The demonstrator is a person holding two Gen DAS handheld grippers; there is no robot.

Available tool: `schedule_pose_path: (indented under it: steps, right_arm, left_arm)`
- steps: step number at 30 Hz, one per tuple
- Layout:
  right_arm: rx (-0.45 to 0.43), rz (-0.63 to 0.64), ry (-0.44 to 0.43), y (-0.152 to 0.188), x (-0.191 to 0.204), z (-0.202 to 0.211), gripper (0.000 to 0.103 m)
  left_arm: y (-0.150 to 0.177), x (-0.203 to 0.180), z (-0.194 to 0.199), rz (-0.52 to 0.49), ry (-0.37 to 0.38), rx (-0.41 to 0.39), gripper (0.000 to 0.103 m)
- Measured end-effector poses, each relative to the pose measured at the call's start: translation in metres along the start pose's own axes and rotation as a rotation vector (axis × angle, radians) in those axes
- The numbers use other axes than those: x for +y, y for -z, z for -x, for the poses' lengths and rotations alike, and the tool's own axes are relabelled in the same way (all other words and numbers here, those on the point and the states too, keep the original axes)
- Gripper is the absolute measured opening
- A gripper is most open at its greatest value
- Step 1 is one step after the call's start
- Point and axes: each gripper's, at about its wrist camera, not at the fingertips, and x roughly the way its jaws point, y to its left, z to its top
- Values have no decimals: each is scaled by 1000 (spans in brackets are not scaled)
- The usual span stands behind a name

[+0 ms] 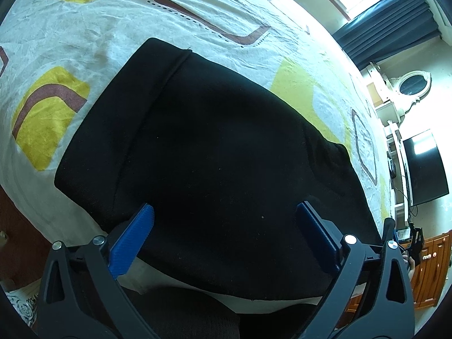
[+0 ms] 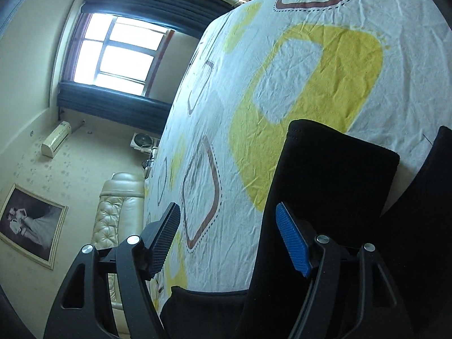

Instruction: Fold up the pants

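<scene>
The black pants (image 1: pixel 220 152) lie folded into a broad block on the patterned bed sheet (image 1: pixel 84 42), with a hem band along the far left edge. My left gripper (image 1: pixel 226 231) hangs over the near part of the pants. It is open wide, its blue pads (image 1: pixel 138 237) are spread apart, and no cloth is pinched. In the right wrist view my right gripper (image 2: pixel 228 237) is open over bare sheet (image 2: pixel 310 70). Its right pad (image 2: pixel 292 243) sits at the edge of a black pants layer (image 2: pixel 333 175). More black cloth shows at the far right and along the bottom.
The bed's near edge runs under the left gripper, with dark floor below it. A television (image 1: pixel 423 166) and a wooden cabinet (image 1: pixel 432 268) stand to the right. The right wrist view shows a window (image 2: pixel 118 53), dark curtains, a padded headboard (image 2: pixel 115 212) and a framed picture (image 2: pixel 31 226).
</scene>
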Motion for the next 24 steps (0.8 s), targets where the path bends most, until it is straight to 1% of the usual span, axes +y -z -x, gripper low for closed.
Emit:
schedule_pose_path:
  steps: [3,4,5,6,7,8,9,10,11,14,17,18,19,20,22,24]
  right_arm:
    - [-106,-47,-40,2,-7,17,70]
    - [-152,-47,-29,4,-9,28,70]
    - [-189,-41,6,5,-11,39,70]
    - [-226,-29,65,7,-14,49,70]
    - [-251,-16,143,8,-17,58,69]
    - [-259,-6,214,8,-23,62,68]
    - [-248,-4,267,8,-29,63,63]
    - [-224,-17,301,8,-37,62,58]
    - [-202,-42,306,9,-46,59,57]
    - [-204,-114,268,11,-66,58,57]
    - [-210,-112,261,10,-67,53,57]
    - [-207,-93,269,9,-64,51,53]
    - [-202,-69,278,8,-61,49,34]
    - [-175,-60,273,7,-59,44,28]
    - [-151,-54,280,8,-59,37,27]
    - [-130,-64,257,10,-59,32,27]
  left_arm:
    - [0,2,1,3,10,0,100]
    - [0,2,1,7,12,1,100]
    - [0,2,1,10,11,3,100]
    - [-1,2,0,12,10,4,100]
    - [-1,2,0,13,9,5,100]
    - [-1,2,1,13,8,6,100]
    - [-1,2,1,13,7,7,100]
    - [-2,2,0,12,7,7,100]
    - [-2,2,0,12,7,6,100]
    - [-2,2,0,9,7,6,100]
    - [-1,3,0,6,5,3,100]
    - [-1,3,0,3,3,3,100]
    - [-1,3,-1,1,0,2,100]
    - [-1,2,-2,-3,-3,1,100]
    - [0,0,-3,-10,-11,1,100]
    - [0,-1,-3,-15,-16,1,100]
